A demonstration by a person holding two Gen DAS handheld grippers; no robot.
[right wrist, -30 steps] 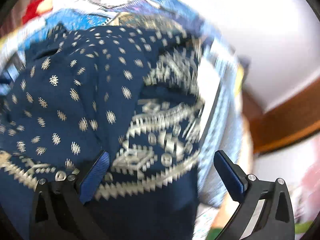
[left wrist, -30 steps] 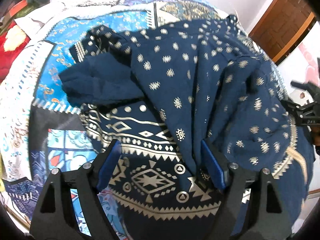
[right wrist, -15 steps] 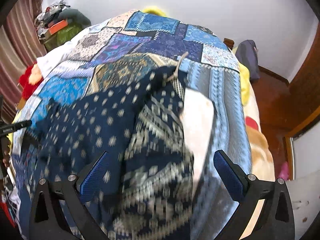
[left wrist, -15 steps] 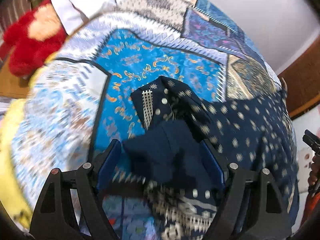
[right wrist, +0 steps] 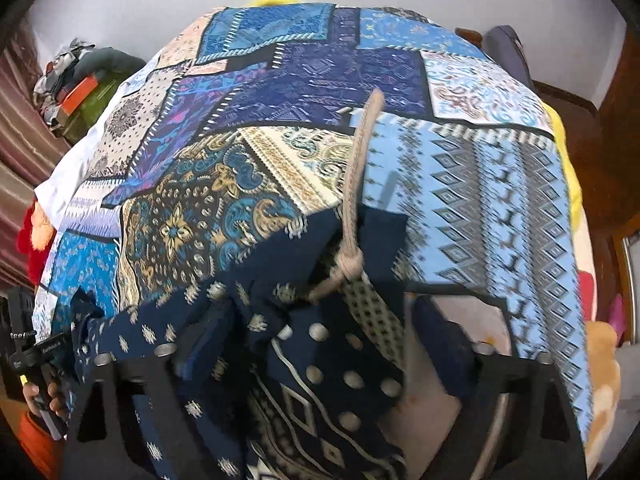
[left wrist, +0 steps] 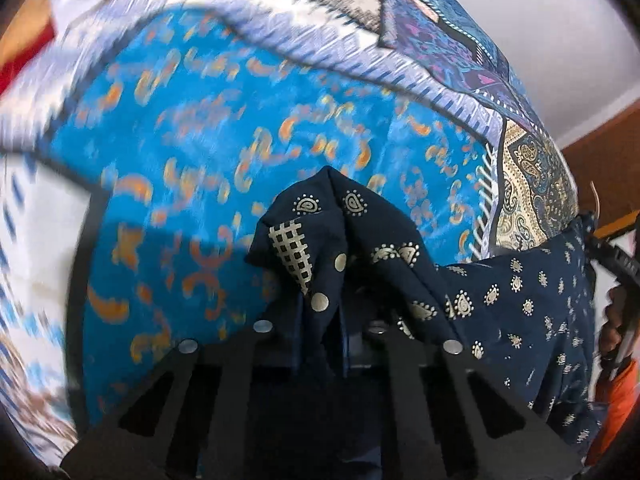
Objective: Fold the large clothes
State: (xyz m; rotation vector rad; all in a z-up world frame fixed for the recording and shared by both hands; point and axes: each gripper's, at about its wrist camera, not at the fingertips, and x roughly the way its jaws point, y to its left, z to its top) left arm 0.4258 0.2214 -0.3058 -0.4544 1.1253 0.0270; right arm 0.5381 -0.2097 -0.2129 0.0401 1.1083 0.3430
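A navy garment with cream prints (left wrist: 512, 304) lies on the patchwork bedspread. My left gripper (left wrist: 320, 344) is shut on a bunched corner of the garment (left wrist: 320, 248), which stands up between the fingers. In the right wrist view the same garment (right wrist: 312, 360) fills the space between the fingers of my right gripper (right wrist: 320, 332), whose jaws stand wide apart over it. A beige knotted drawstring (right wrist: 356, 208) rises from the cloth there. The right gripper shows at the right edge of the left wrist view (left wrist: 616, 264).
The bed carries a blue patchwork bedspread (right wrist: 480, 184), bright blue under my left gripper (left wrist: 224, 136). A red soft toy (right wrist: 34, 240) and a pile of things (right wrist: 76, 88) lie off the bed's left side. A wooden door (right wrist: 616, 128) stands at the right.
My left gripper has moved to the garment's far corner and closed on it. My right gripper has dropped lower over the drawstring end of the garment, jaws still apart.
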